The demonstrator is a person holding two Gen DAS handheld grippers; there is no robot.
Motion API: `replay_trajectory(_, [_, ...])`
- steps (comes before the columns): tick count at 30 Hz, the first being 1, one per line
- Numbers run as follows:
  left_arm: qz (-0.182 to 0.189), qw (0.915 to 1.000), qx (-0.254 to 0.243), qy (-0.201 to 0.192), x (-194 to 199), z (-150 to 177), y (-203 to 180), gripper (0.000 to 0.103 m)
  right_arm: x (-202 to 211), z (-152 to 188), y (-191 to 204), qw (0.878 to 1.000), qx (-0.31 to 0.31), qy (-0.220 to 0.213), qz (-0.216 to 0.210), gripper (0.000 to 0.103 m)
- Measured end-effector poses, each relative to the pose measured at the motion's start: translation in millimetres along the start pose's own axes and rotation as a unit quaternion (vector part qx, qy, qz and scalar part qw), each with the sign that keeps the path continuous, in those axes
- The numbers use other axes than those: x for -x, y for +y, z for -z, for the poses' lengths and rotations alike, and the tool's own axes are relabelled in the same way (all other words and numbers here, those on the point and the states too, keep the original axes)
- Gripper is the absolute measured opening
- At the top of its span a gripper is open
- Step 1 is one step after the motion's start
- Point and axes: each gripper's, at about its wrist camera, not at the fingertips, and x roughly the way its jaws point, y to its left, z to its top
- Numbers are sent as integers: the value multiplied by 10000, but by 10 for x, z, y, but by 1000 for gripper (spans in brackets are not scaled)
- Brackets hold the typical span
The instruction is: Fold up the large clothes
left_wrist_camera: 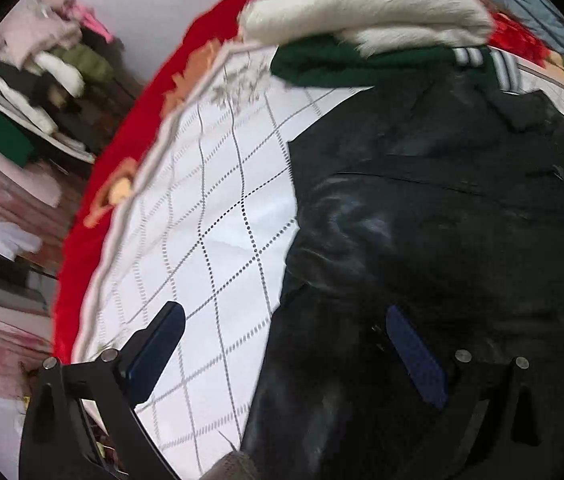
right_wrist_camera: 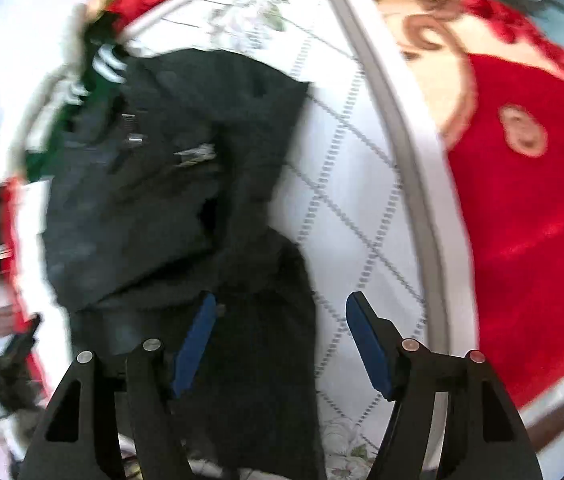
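A large black jacket (left_wrist_camera: 442,220) lies spread on a white quilted bedcover (left_wrist_camera: 210,208). It also shows in the right wrist view (right_wrist_camera: 170,184), crumpled, with a zip showing. My left gripper (left_wrist_camera: 286,316) is open and empty, hovering over the jacket's left edge, one finger over the bedcover and the other over the jacket. My right gripper (right_wrist_camera: 280,308) is open and empty, its left finger over the jacket's lower part and its right finger over the bedcover (right_wrist_camera: 354,200).
A folded green garment with white stripes (left_wrist_camera: 362,62) and a white fluffy one (left_wrist_camera: 362,4) lie stacked at the jacket's far end. A red patterned blanket (right_wrist_camera: 530,220) surrounds the bedcover. Shelves with clothes (left_wrist_camera: 42,92) stand beyond the bed's left side.
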Motion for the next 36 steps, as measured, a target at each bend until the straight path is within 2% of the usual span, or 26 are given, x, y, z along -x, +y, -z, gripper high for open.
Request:
replay_trajectory(3, [-237,9996,-127,-43,330,140,-296,103,121,-34,-272,9944,70,251,-1021,70])
replay_trajectory(5, [-304,9993,-214,60,526,268,-551,103,197,-26,-406,9845,72,471,-1688,70])
replay_trajectory(7, [-181,9992,-319,156,729,457,-907,103,252,-29,-477,9766,134,733,-2017,70])
replay_trajectory(11, [95,9968,-560,568,1010,842,-1622,103,327,-90,-857,9716,208,1126,-2071,70])
replay_trajectory(14, [286,9936,-736,802,1150,1113,-2172,103,297,-147,-1176,9727,265,1324,-1889,70])
replay_trajectory(16, [254,9911,-978,863,1176,1278,-2536,103,296,-156,-1414,9741,223,1417,-1748,70])
replay_trajectory(19, [-91,9870,-1334,892,1074,1448,-2951,103,217,-221,-1580,9754,149,1490,-1619,70])
replay_trajectory(22, [-501,9832,-1465,970,851,1499,-3173,103,190,-313,-1667,9756,134,1498,-1602,70])
replay_trajectory(24, [-669,9844,-1365,890,774,1475,-3236,103,160,-394,-1655,9755,182,1493,-1606,70])
replay_trajectory(29, [-872,9886,-973,748,644,1212,-3041,103,-122,-668,-1429,9712,218,1520,-1825,70])
replay_trajectory(30, [-815,9903,-825,769,592,1153,-2941,100,-217,-729,-1352,9687,214,1555,-1924,70])
replay_trajectory(32, [-589,9930,-616,818,570,1112,-2842,70,-460,-861,-1147,9624,217,1630,-2161,70])
replay_trajectory(33, [-292,9952,-474,808,575,1088,-2752,40,-560,-905,-1064,9589,214,1682,-2277,70])
replay_trajectory(36, [-43,9968,-403,687,633,1079,-2661,30,-933,-1024,-745,9418,55,1872,-2790,70])
